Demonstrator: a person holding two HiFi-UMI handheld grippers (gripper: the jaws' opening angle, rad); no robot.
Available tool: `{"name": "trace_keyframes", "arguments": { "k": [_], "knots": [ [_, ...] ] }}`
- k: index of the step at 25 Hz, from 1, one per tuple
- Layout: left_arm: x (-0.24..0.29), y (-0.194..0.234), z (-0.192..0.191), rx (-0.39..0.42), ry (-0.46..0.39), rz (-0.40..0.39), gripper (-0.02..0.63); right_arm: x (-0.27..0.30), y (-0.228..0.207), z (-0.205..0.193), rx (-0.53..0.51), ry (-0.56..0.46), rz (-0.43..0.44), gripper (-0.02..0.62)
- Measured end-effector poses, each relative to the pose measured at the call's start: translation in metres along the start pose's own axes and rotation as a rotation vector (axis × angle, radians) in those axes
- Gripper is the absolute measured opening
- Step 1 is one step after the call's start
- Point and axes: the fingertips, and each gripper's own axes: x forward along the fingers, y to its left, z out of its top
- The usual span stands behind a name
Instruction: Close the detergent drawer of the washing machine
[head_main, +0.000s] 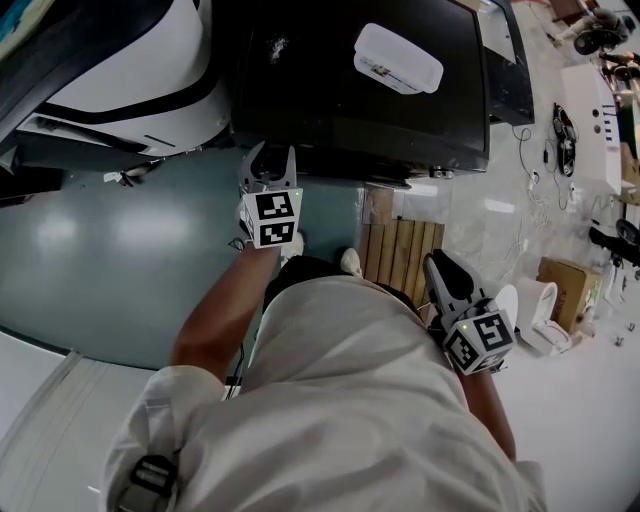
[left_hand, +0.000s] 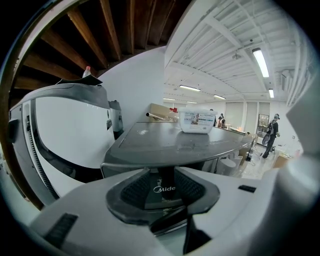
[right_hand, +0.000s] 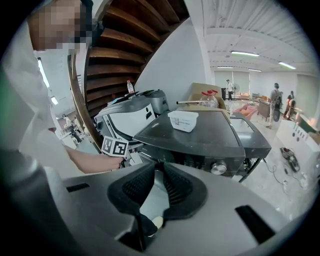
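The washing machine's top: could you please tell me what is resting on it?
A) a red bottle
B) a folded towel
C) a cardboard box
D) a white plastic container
D: a white plastic container sits on the dark top of the washing machine, and both gripper views show it there too.

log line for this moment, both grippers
left gripper: open at washing machine front, logo between jaws | right gripper: narrowly open, empty, clear of machine | white tub: on machine top
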Motion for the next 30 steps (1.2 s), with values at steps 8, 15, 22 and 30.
{"name": "trace_keyframes", "arguments": {
  "k": [8, 15, 22, 30],
  "knots": [
    [-0.025, -0.004, 0.002, -0.029, -0.013, -0.030, 0.136, -0.009, 0.011, -0.022, -0.021, 0.002, 0.079, 0.058],
    [-0.108, -0.043, 0.027, -0.057, -0.067, -0.024, 0.081, -0.045, 0.005, -0.030, -0.064, -0.095, 0.185, 0.058],
    [-0.188, -0.114, 0.041, -0.062, -0.065, -0.083, 0.000, -0.081, -0.005, -0.058, -0.051, -0.157, 0.279, 0.057],
    [-0.259, -0.225, 0.032, -0.126, -0.069, -0.312, -0.005, -0.123, -0.014, -0.095, -0.082, -0.183, 0.380, 0.046]
  ]
}}
